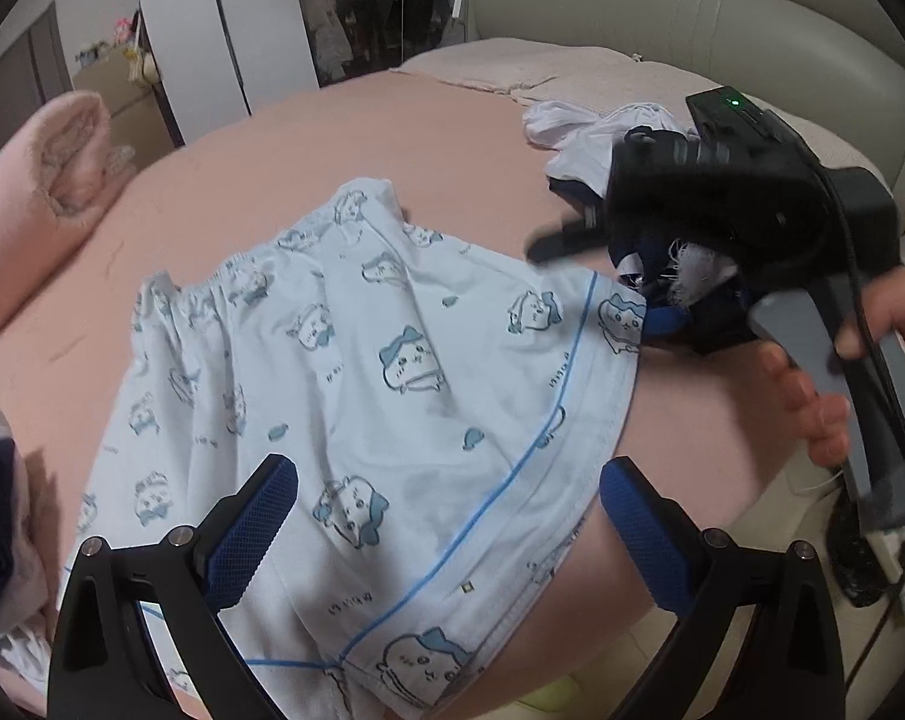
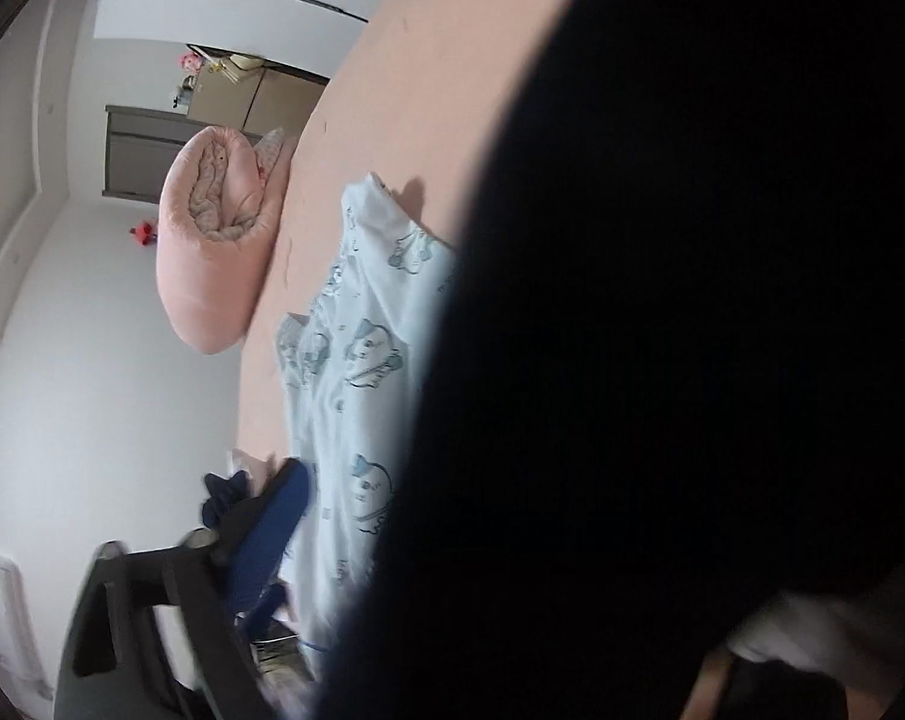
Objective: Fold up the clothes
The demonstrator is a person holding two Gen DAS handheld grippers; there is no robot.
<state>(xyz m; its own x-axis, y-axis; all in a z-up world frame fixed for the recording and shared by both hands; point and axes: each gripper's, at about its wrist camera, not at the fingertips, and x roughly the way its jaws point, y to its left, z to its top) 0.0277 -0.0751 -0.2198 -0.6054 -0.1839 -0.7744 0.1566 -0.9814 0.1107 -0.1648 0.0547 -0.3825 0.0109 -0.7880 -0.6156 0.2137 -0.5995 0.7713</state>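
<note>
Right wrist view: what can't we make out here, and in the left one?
- Right wrist view: a dark garment covers most of the frame, hiding the right gripper's far finger; only one blurred finger shows.
- Left wrist view: the right gripper is motion-blurred; grip on the dark cloth unclear.
- Left wrist view: the shorts run off the bottom edge behind the open left gripper.
</note>
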